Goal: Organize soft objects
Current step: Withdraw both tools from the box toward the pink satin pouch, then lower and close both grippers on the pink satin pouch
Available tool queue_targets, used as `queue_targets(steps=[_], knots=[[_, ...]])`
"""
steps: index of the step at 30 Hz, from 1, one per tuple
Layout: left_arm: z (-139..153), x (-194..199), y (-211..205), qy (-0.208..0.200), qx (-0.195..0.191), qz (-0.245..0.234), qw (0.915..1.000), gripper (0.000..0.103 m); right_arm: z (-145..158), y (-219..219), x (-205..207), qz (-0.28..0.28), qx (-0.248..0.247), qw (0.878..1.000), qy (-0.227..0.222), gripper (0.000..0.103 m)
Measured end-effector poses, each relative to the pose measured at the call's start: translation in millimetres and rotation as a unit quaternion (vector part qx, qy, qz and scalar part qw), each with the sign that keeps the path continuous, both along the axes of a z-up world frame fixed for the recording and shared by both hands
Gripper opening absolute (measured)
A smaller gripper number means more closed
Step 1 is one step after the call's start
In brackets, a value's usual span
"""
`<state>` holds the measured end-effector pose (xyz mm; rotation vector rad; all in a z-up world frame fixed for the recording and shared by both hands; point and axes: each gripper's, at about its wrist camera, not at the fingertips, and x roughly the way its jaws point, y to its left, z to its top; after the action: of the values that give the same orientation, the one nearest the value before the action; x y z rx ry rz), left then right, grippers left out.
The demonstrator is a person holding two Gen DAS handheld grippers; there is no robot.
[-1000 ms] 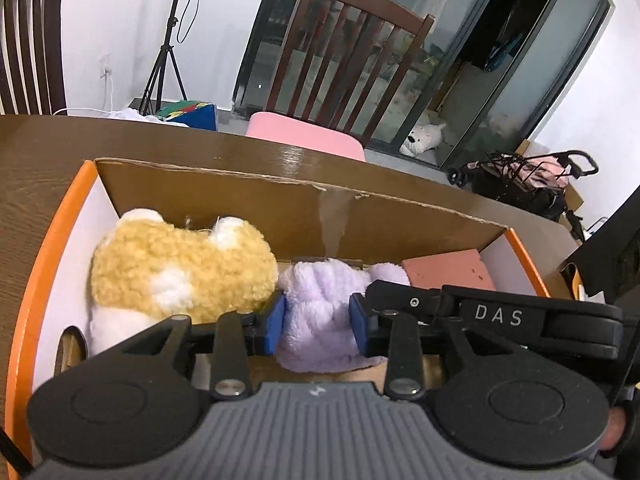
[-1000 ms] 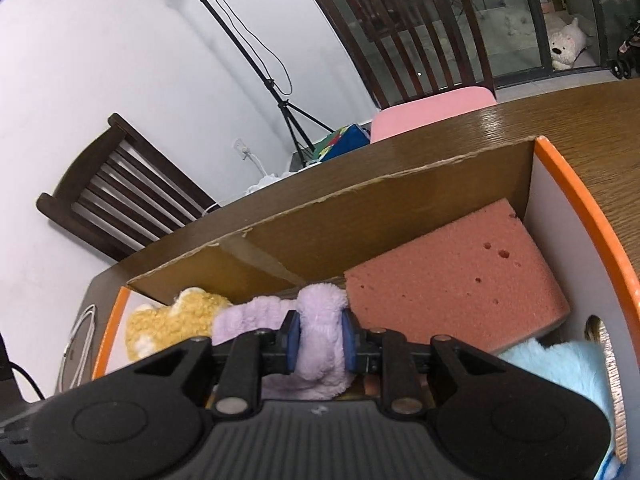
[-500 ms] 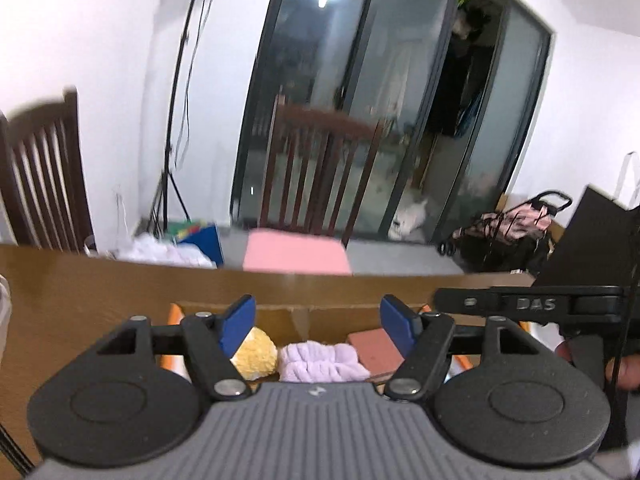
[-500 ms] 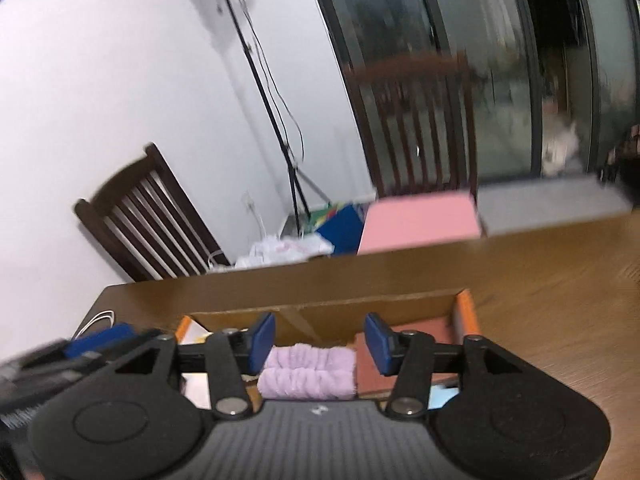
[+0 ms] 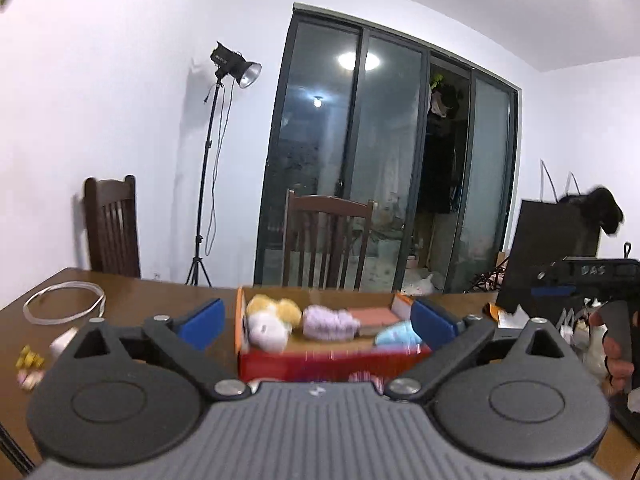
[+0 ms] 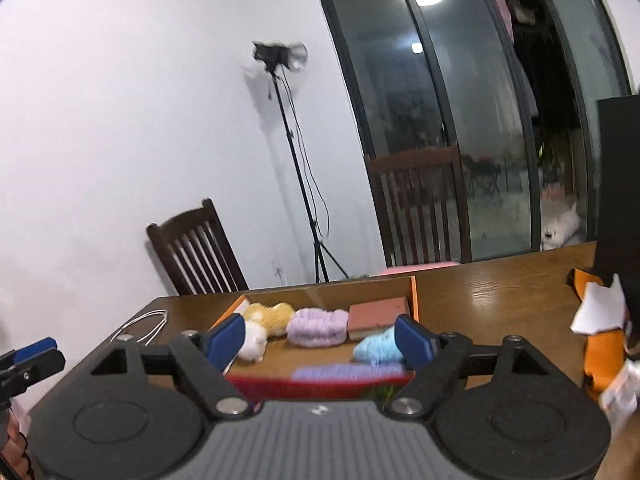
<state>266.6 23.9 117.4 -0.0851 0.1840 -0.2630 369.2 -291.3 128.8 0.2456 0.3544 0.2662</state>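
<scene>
The cardboard box (image 5: pixel 320 362) sits on the wooden table (image 5: pixel 132 296), beyond both grippers and framed between each pair of jaws. Inside it, left to right, lie a yellow-and-white plush toy (image 5: pixel 269 318), a folded lilac towel (image 5: pixel 329 322), a terracotta sponge (image 5: pixel 374 316) and a light-blue fluffy cloth (image 5: pixel 398 337). In the right wrist view the same row appears: plush toy (image 6: pixel 260 322), towel (image 6: pixel 318 326), sponge (image 6: pixel 378 317), blue cloth (image 6: pixel 376 348), box (image 6: pixel 320 384).

The left gripper (image 5: pixel 316 322) has its jaws opening wide, with nothing between the pads. The right gripper (image 6: pixel 318 338) has its jaws opening, also empty. Both stand well apart from the box contents.

A coiled white cable (image 5: pixel 64 300) lies on the table left of the left jaws.
</scene>
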Motion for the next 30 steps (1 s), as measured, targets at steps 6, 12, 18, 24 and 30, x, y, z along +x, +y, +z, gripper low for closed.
queue_targets(steps=[6,12,18,24,30], knots=[[-33.6,-51.4,11.6,0.014,0.003,0.02,0.9997,0.103,-50.0,16.5,-83.1,0.017,0.026,0.999,-0.043,0.097],[-41.0,-53.2,19.9,0.031,-0.01,0.021,0.9992,0.103,-78.7,30.1,-108.0,0.039,0.011,0.999,-0.02,0.101],[-60.2,-44.1,10.4,0.045,0.0,0.0,0.999,0.103,-90.4,27.2,-99.1,0.001,0.008,1.0,0.008,0.101],[-75.4,-14.5,-2.7,0.08,0.001,-0.014,0.9967,0.103,-109.0,34.6,-77.2,0.009,0.006,1.0,0.026,0.09],[-71.6,24.6,-20.6,0.062,0.056,-0.029,0.9961,0.103,-119.6,43.9,-30.0,0.025,0.023,0.997,0.066,0.068]])
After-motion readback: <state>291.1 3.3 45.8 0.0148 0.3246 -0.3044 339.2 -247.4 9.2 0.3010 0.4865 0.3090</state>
